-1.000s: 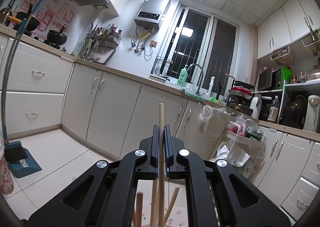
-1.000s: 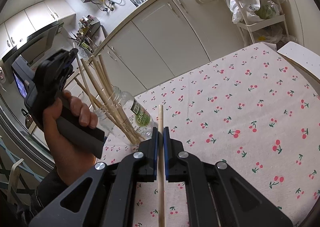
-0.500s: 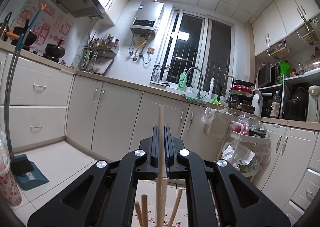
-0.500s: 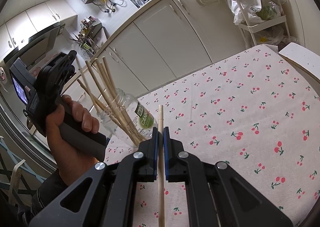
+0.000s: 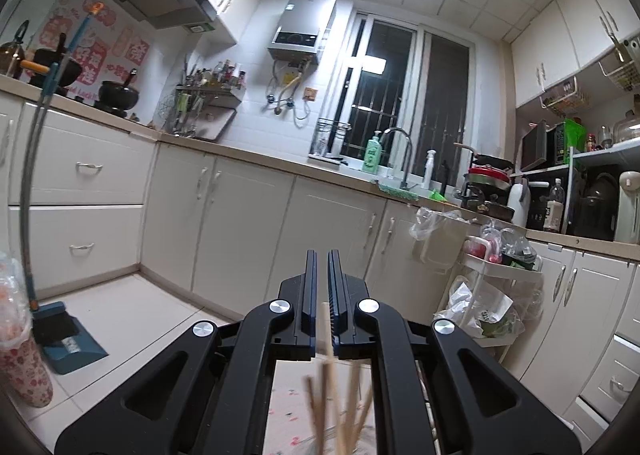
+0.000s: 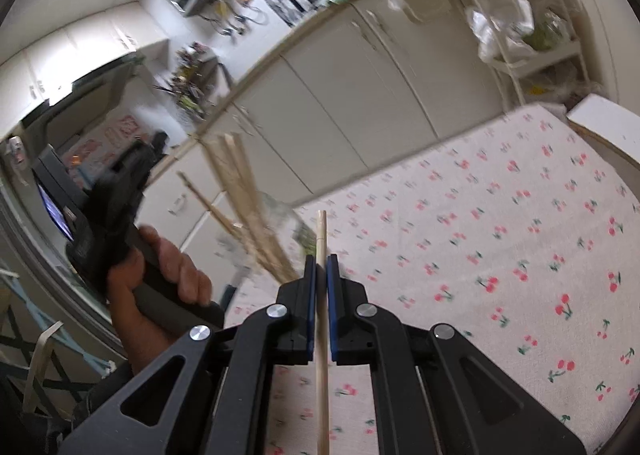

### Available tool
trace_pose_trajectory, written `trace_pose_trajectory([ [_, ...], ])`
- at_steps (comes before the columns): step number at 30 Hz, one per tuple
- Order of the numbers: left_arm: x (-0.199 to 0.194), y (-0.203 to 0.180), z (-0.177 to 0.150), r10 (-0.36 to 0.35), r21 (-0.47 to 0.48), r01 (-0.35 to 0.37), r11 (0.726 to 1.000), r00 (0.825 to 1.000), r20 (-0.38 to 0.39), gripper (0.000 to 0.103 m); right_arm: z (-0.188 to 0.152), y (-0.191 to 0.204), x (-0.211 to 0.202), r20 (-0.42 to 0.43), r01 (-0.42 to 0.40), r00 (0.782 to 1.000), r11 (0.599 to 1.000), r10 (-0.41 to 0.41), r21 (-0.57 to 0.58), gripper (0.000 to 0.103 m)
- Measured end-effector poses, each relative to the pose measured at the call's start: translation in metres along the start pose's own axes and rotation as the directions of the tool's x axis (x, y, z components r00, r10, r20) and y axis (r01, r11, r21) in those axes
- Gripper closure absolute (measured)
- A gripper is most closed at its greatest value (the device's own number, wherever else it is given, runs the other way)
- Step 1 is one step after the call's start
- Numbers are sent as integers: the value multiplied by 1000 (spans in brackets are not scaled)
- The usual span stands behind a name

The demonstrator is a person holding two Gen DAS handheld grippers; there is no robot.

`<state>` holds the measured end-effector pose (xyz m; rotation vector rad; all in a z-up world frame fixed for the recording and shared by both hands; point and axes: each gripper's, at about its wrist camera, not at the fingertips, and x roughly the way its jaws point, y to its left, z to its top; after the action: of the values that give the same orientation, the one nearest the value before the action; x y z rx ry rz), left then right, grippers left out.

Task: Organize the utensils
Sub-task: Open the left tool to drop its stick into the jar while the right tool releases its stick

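Now, left wrist view: my left gripper (image 5: pixel 322 275) has let go; half a second ago a chopstick stood pinched between these jaws, and now they stand slightly spread with nothing between the tips.
Released stick: the dropped chopstick (image 5: pixel 326 331) sits low behind the jaws among the blurred bundle of chopsticks (image 5: pixel 340 411).
Meaning for the task: I judge that stick is now delivered, so one more is sorted.
Right wrist view: my right gripper (image 6: pixel 321 267) pinches a single chopstick (image 6: pixel 321 335), as before, jaws pressed on it, above the cherry-print tabletop (image 6: pixel 500 239).
Only seen here: the glass jar (image 6: pixel 280 227) holding the bundle, blurred, beside my left hand (image 6: pixel 160 275); the left view never shows the jar itself.
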<state>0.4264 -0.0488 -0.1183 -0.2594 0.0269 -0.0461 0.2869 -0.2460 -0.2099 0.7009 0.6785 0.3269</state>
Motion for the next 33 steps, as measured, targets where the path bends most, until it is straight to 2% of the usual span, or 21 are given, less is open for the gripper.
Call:
trace_pose_trajectory([
  [6, -37, 33, 5, 54, 2, -54, 999, 998, -29, 98, 15, 45, 2, 60, -108, 992, 992, 111, -61, 97],
  [10, -49, 61, 1, 97, -10, -98, 995, 993, -74, 98, 36, 86, 17, 130, -186, 970, 973, 204, -137, 97],
  [15, -50, 88, 4, 116, -66, -124, 990, 988, -105, 98, 64, 111, 47, 219, -223, 939, 955, 264, -194, 97],
  [22, -51, 105, 15, 102, -126, -115, 985, 990, -102, 98, 92, 116, 81, 279, -189, 930, 961, 241, -201, 97],
  [29, -47, 116, 18, 86, -168, -107, 980, 988, -127, 97, 100, 130, 87, 407, -57, 898, 962, 166, -267, 97],
  [33, -47, 117, 20, 75, -181, -99, 978, 988, -134, 98, 94, 122, 97, 406, -26, 904, 965, 134, -262, 97],
])
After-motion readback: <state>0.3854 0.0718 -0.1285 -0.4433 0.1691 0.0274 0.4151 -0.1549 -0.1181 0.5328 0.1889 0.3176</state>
